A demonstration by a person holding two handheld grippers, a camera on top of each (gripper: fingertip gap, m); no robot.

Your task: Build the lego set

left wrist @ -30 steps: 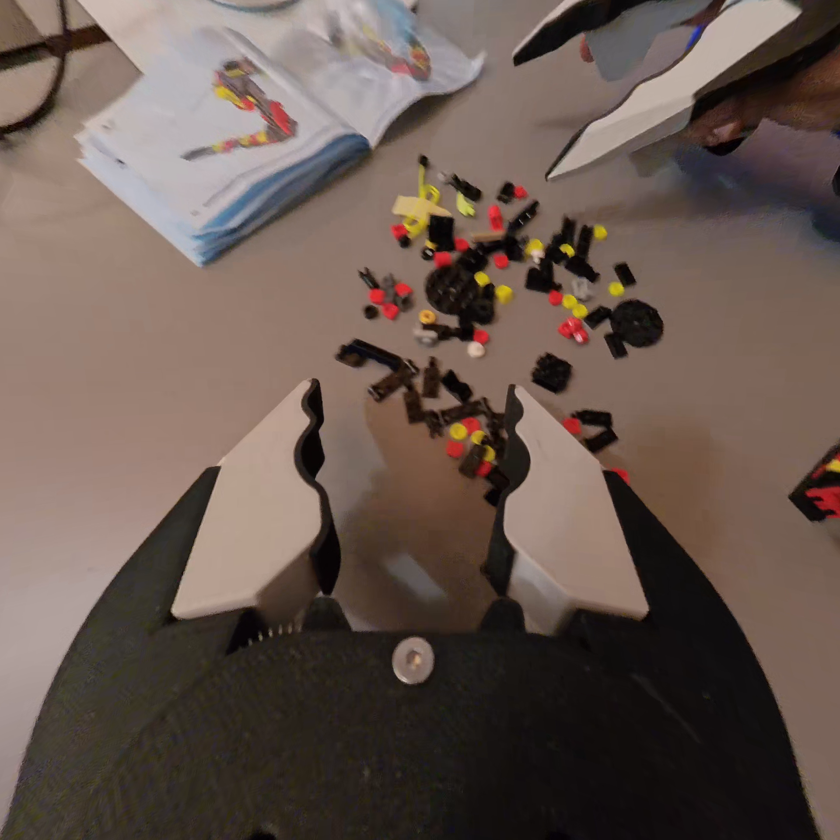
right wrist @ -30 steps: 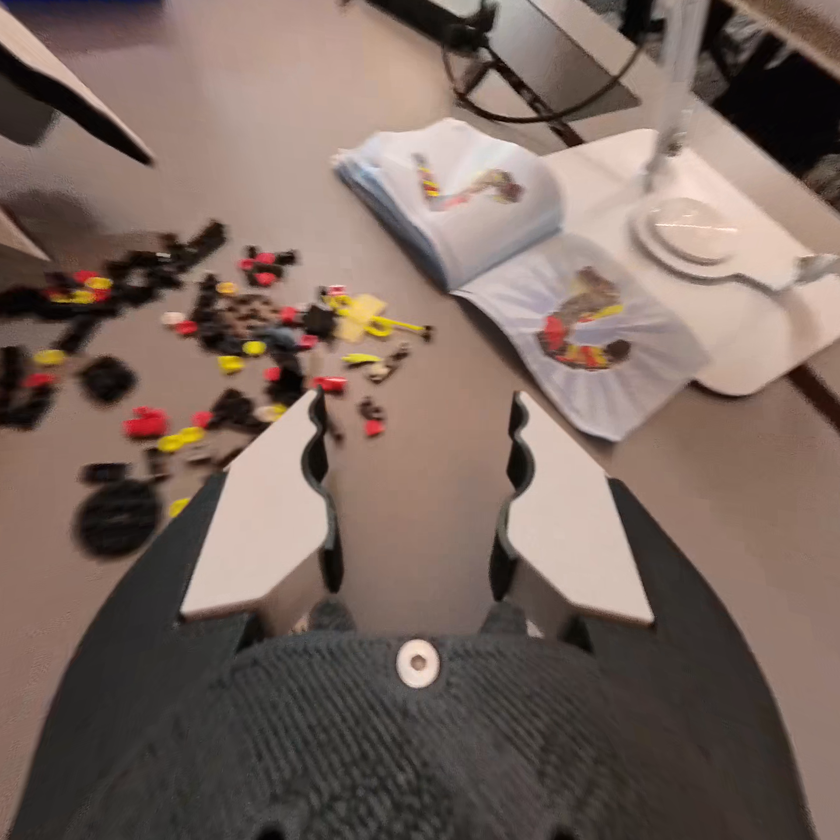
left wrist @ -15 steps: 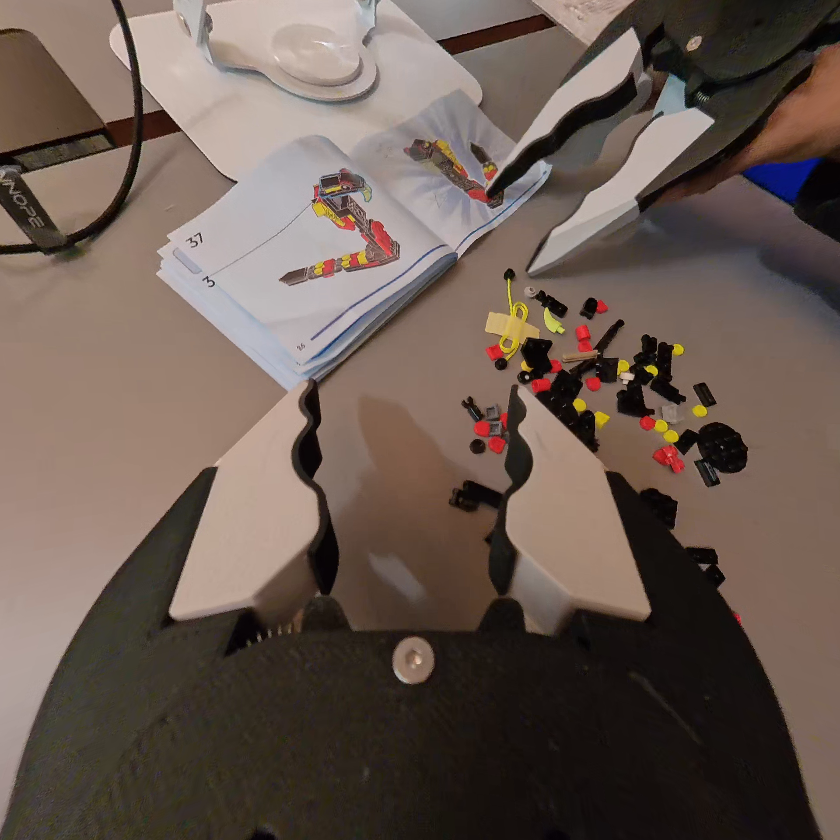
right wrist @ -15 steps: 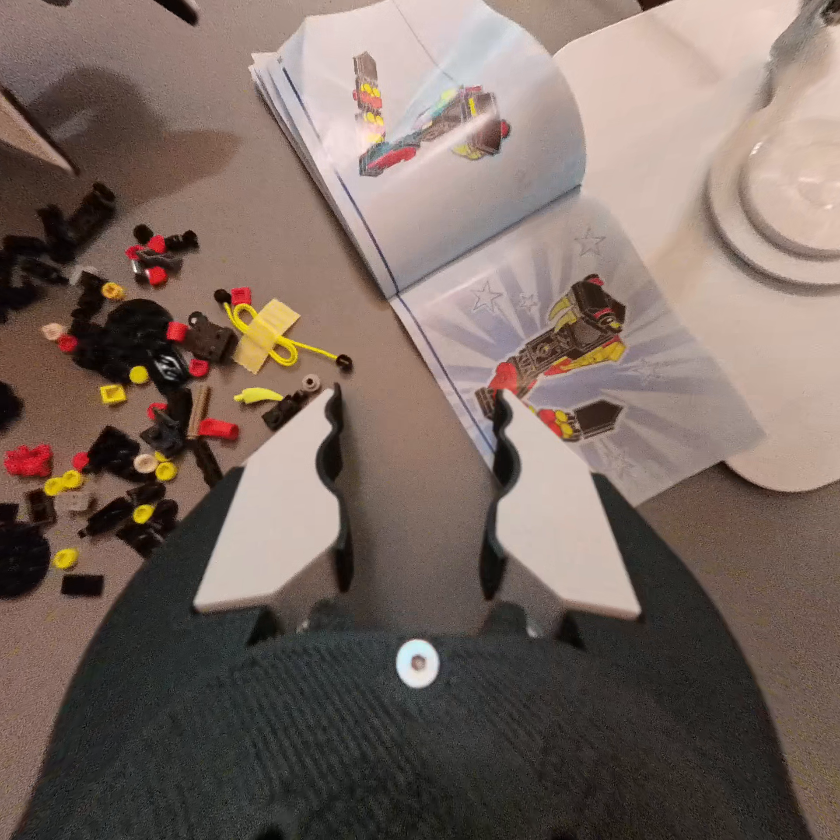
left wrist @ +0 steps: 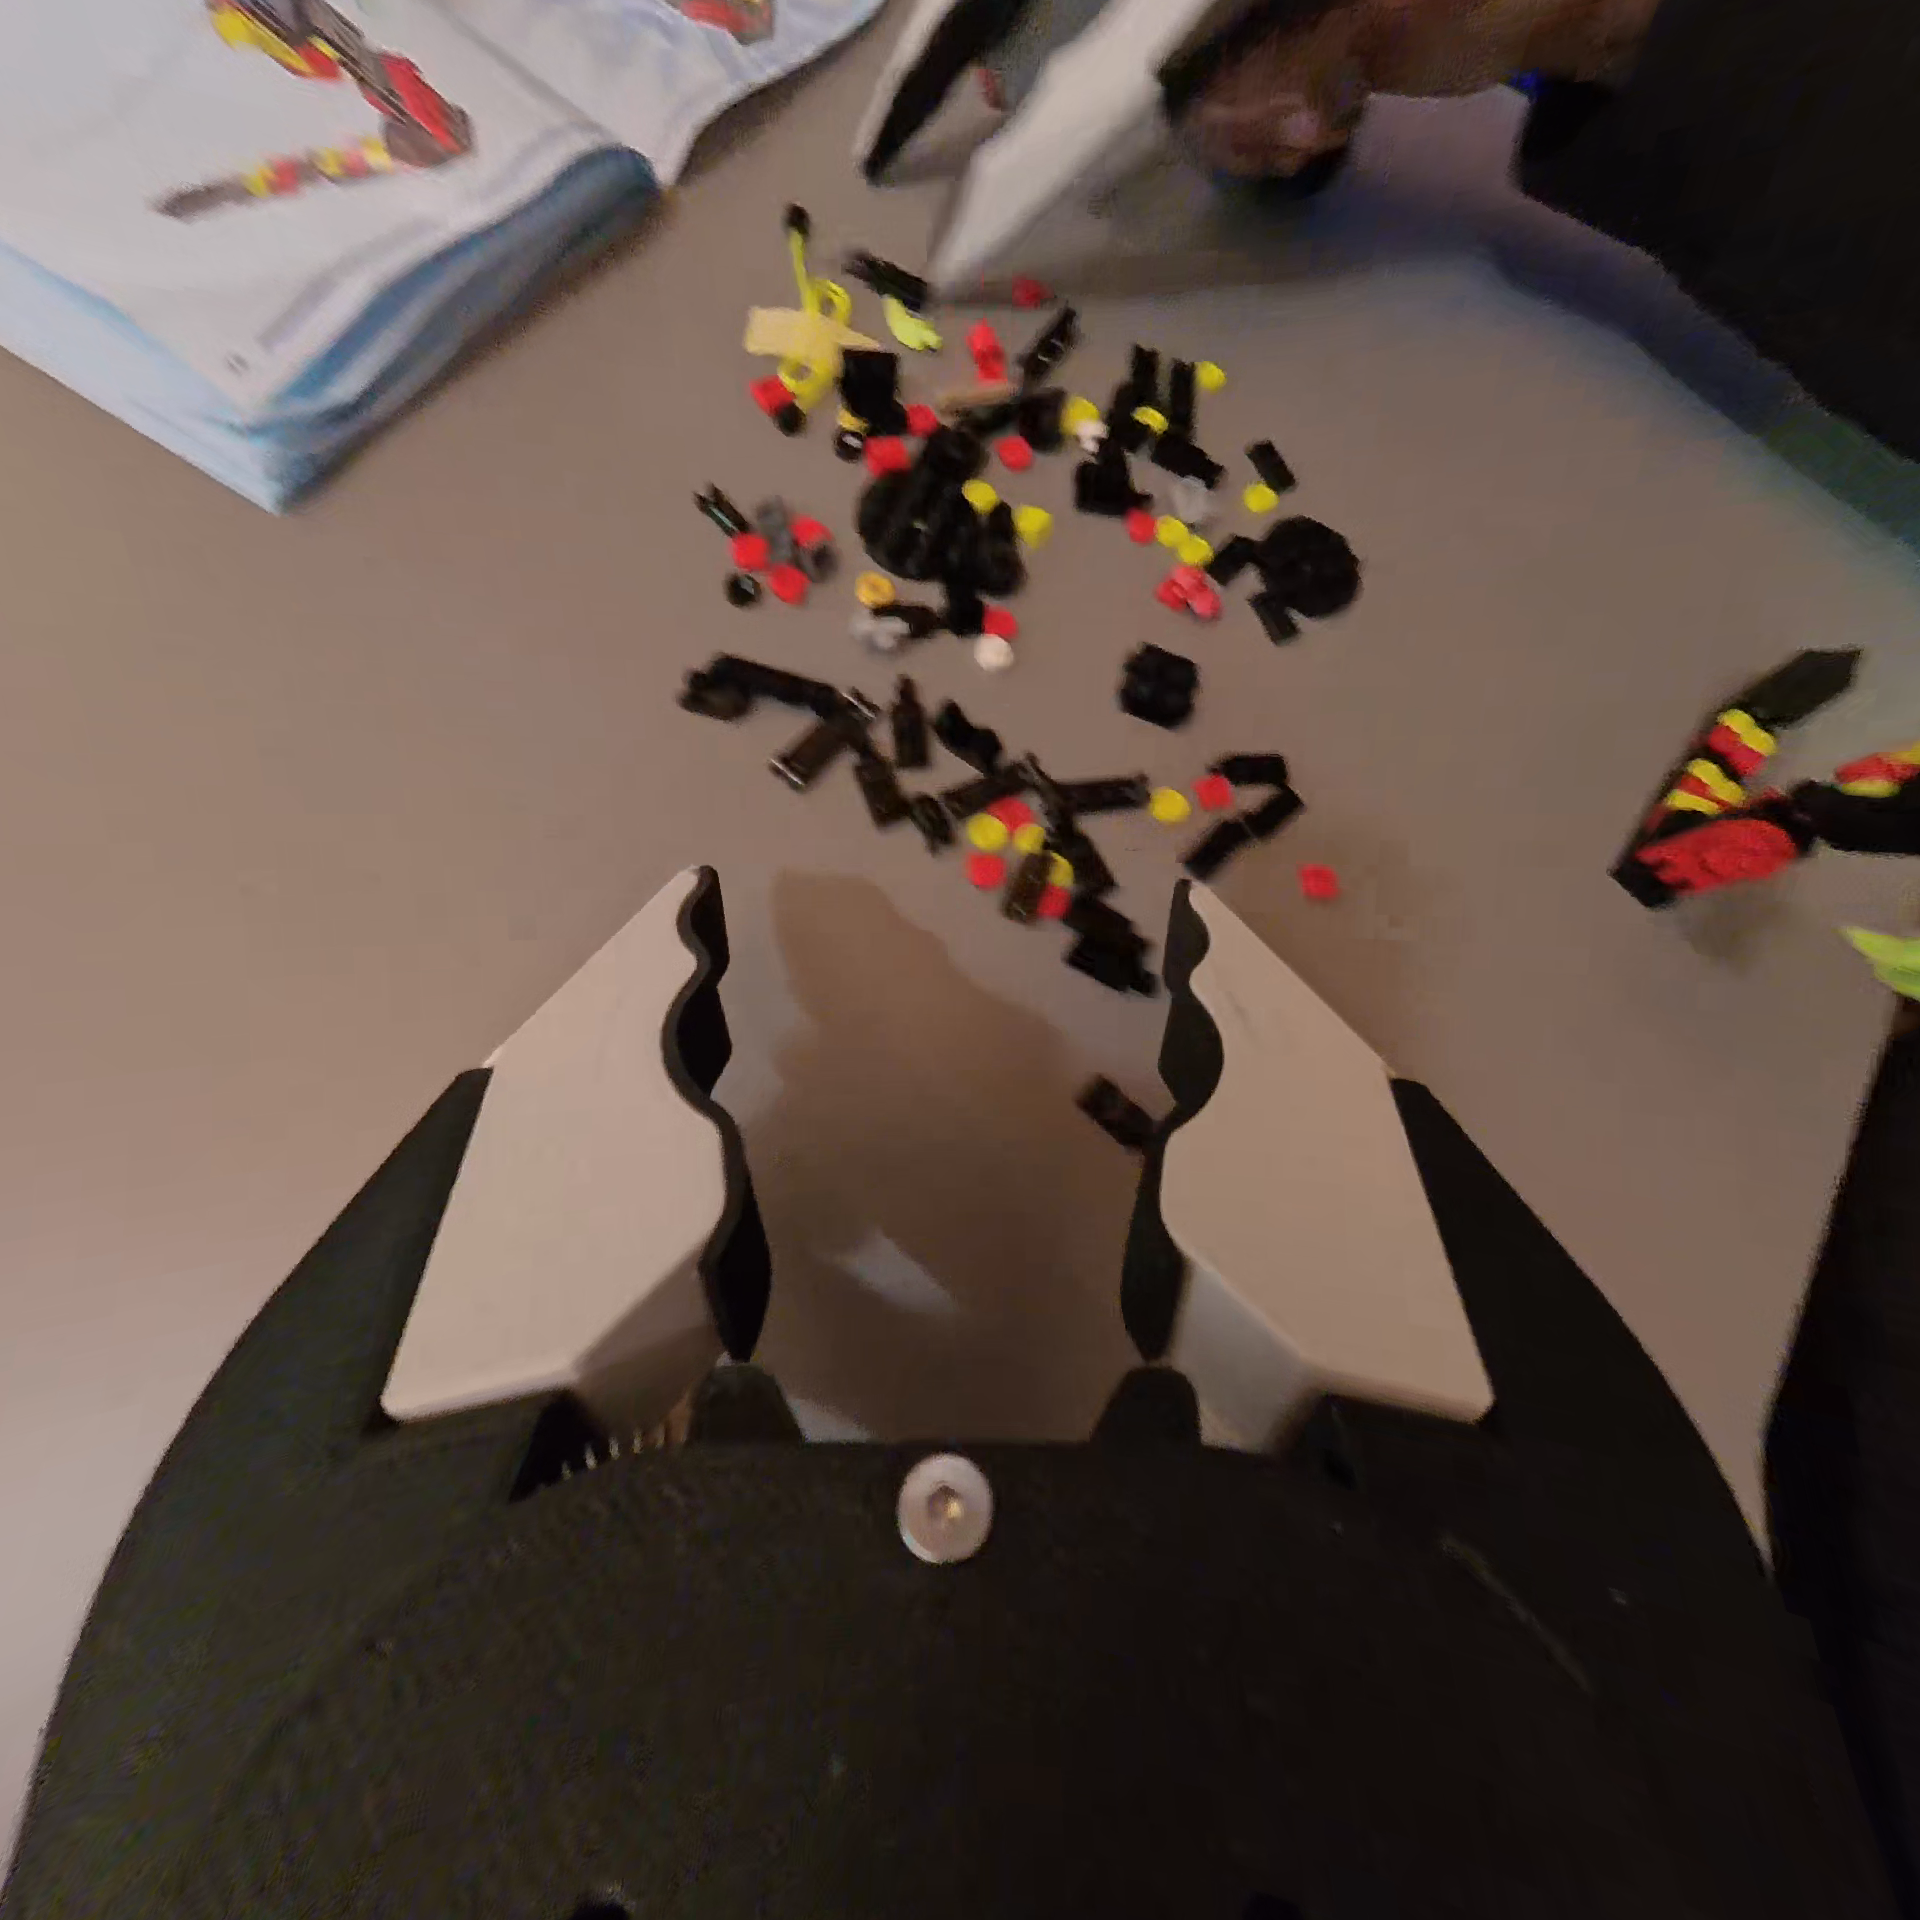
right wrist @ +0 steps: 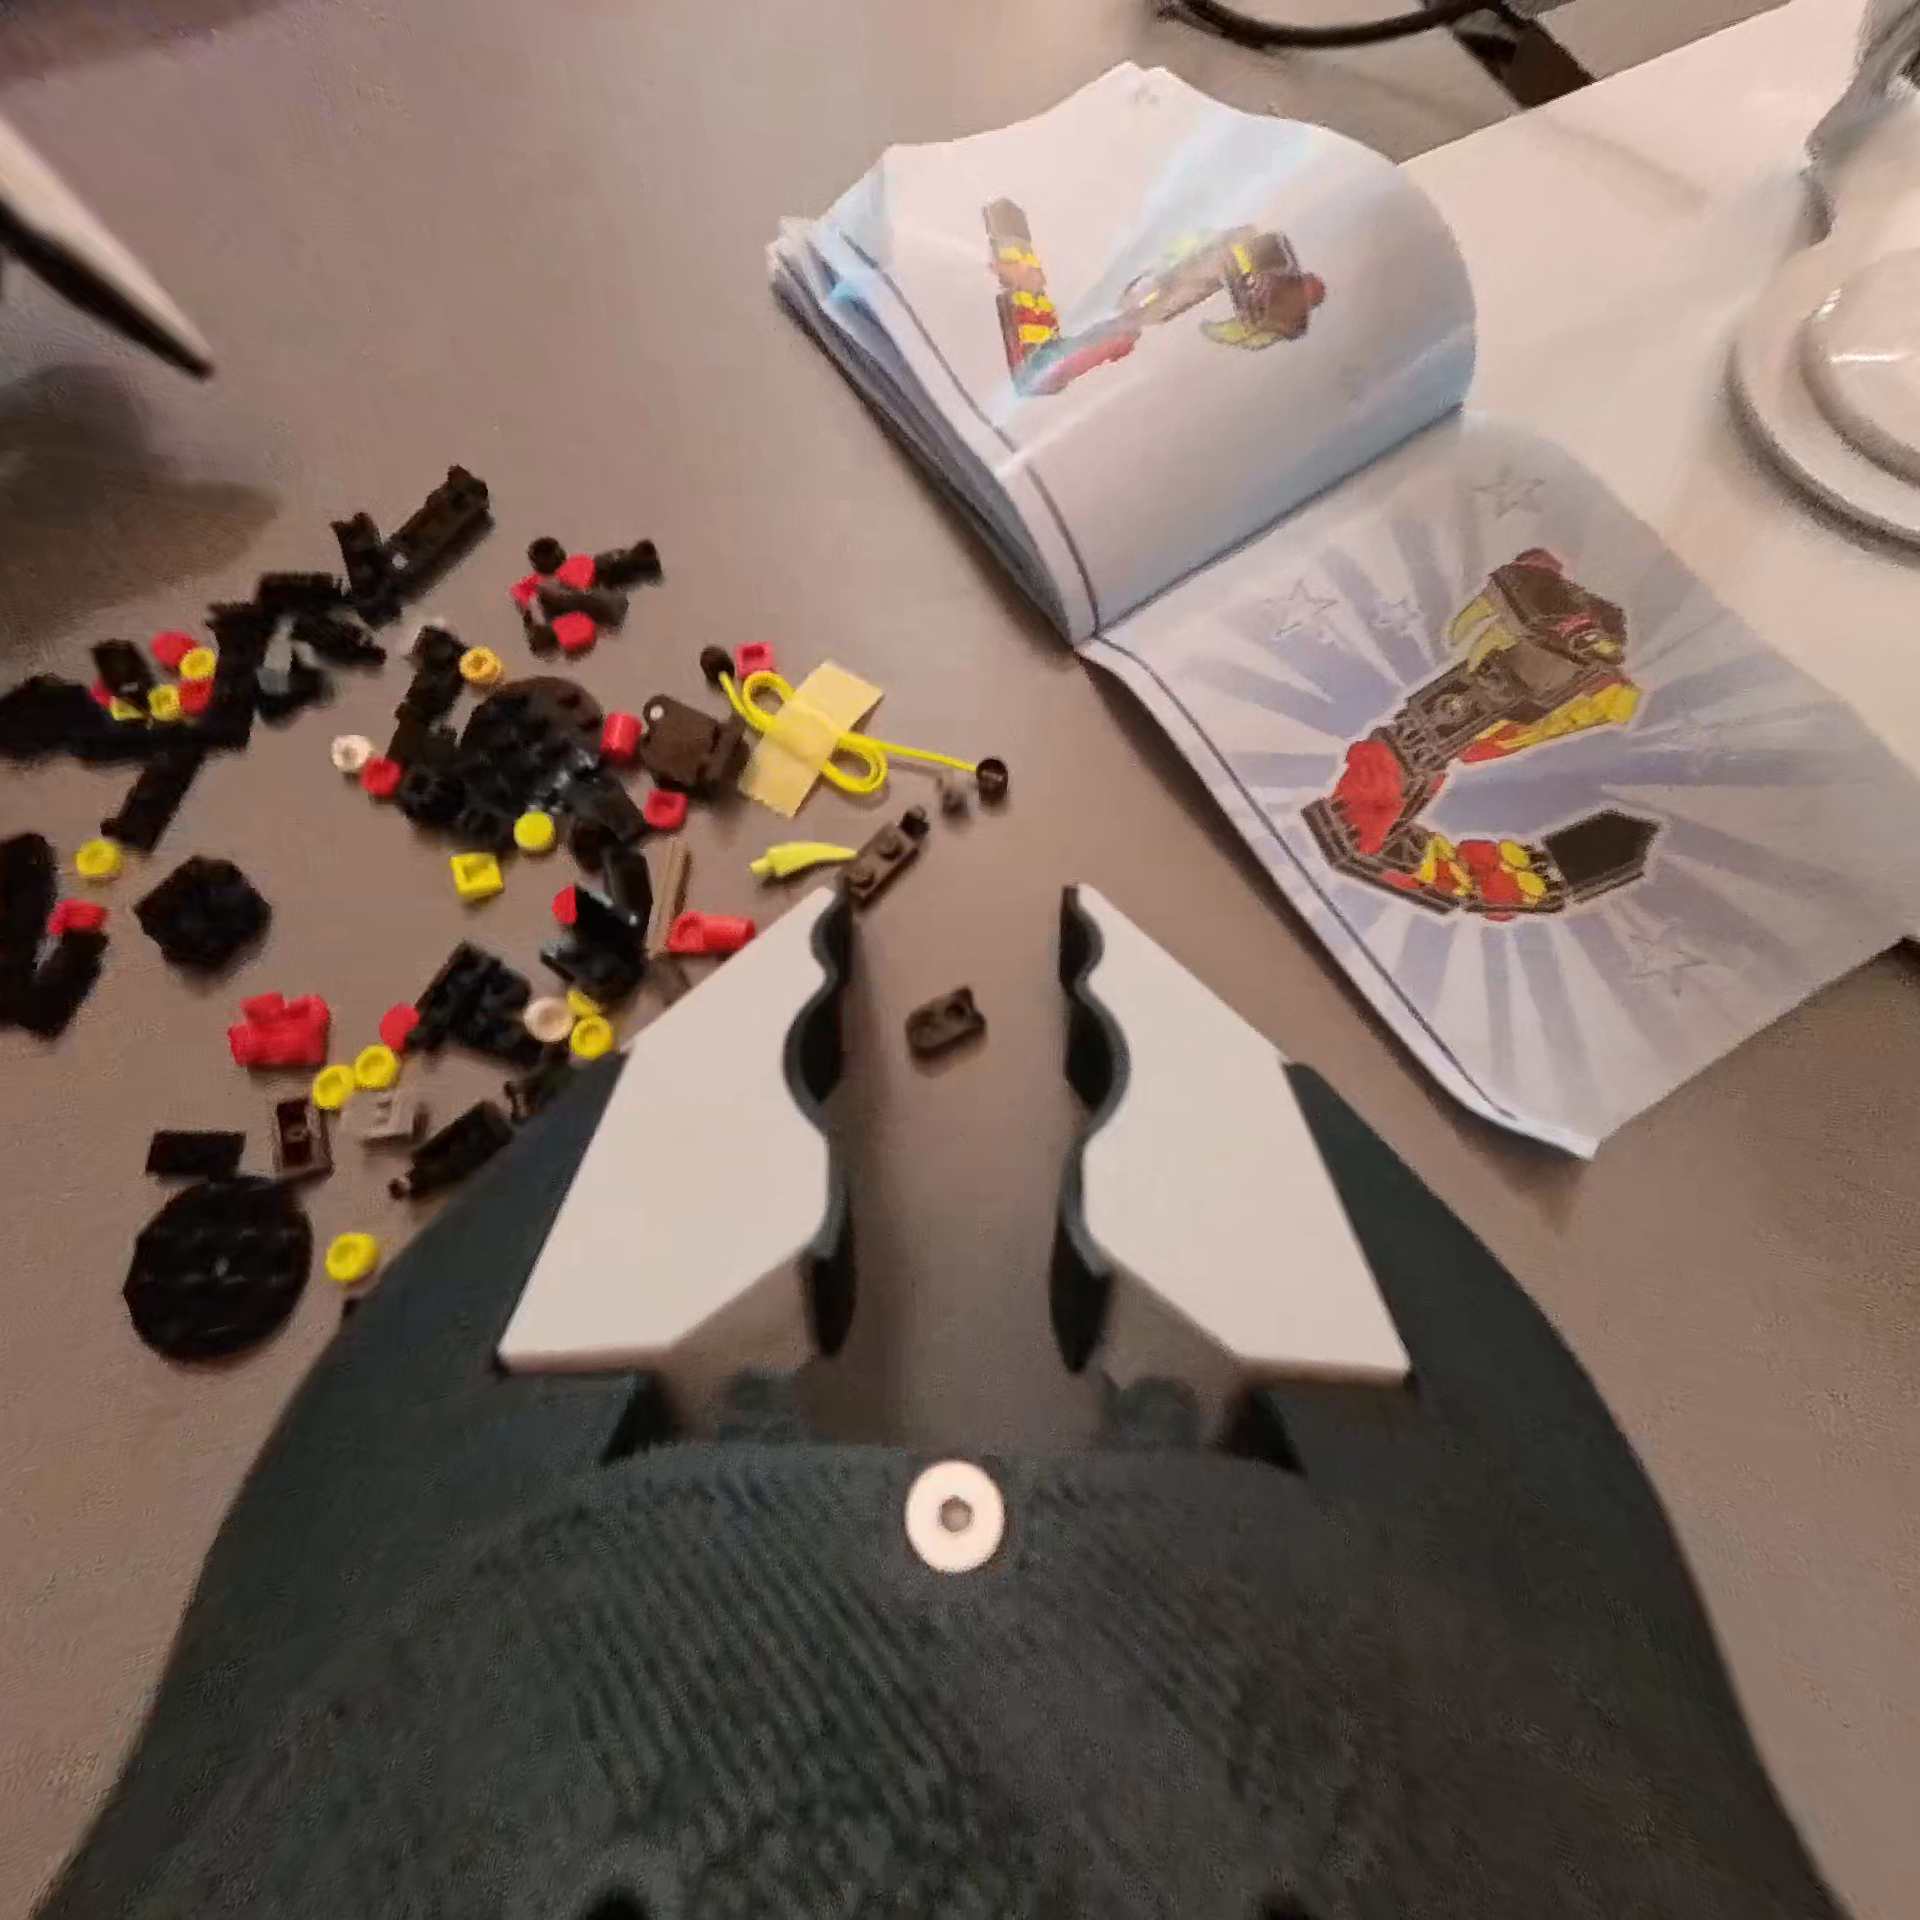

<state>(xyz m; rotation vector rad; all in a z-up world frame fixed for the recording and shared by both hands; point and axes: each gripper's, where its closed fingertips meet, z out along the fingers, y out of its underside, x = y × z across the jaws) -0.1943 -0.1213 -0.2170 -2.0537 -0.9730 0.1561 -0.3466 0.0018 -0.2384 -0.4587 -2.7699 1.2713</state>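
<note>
Loose black, red and yellow Lego pieces (left wrist: 1039,571) lie in a pile on the grey table. My left gripper (left wrist: 945,894) is open and empty, just short of the pile's near edge. A partly built black, red and yellow model (left wrist: 1745,790) lies to its right. My right gripper (right wrist: 951,904) is open, its jaws fairly close together. A small black plate (right wrist: 943,1023) lies on the table between the fingers, touching neither. The pile (right wrist: 416,831) is to its left. The right gripper also shows in the left wrist view (left wrist: 997,156), blurred, at the pile's far side.
An open instruction booklet (right wrist: 1247,416) lies beyond the right gripper and shows in the left wrist view (left wrist: 312,156). A white lamp base (right wrist: 1849,364) stands behind it. A yellow string with tape (right wrist: 821,738) lies at the pile's edge. A green piece (left wrist: 1886,956) shows at the right edge. The grippers' ends are close to 20 cm from one another.
My left gripper swung from the booklet back toward the pile. My right gripper came down from the booklet side, and its jaws, now narrower, stand either side of a small black plate.
</note>
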